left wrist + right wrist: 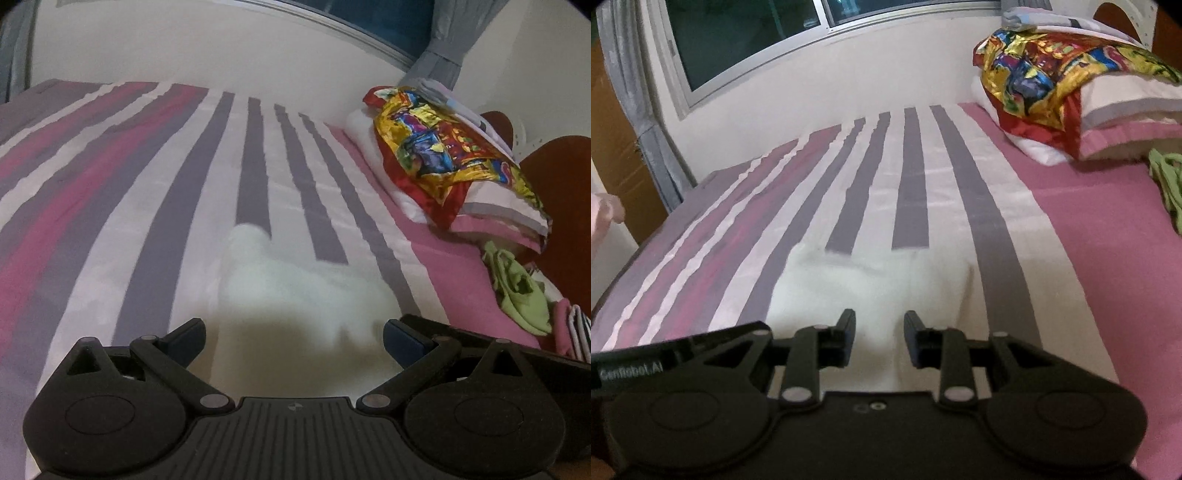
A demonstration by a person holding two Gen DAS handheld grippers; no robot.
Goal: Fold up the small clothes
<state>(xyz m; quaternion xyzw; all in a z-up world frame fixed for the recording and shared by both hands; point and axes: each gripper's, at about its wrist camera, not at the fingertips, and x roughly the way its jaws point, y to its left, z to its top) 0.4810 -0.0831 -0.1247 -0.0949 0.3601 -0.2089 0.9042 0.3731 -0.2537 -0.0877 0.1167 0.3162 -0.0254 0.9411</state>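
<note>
A small white garment [295, 288] lies flat on the striped bed sheet [110, 184], just ahead of my left gripper [293, 338], which is wide open and empty above its near edge. In the right wrist view the same white garment [871, 284] lies as a neat rectangle on the sheet [960, 192]. My right gripper [879, 332] is open with a narrower gap and hovers over the garment's near part, holding nothing. A green garment [521, 291] lies crumpled at the right, also visible in the right wrist view [1167, 184].
A stack of pillows with a shiny multicoloured cloth [443, 155] sits at the bed's far right [1052, 74]. A pink and a striped item [572, 332] lie beside the green one. A wall and window [757, 44] stand behind the bed, curtain [639, 110] at left.
</note>
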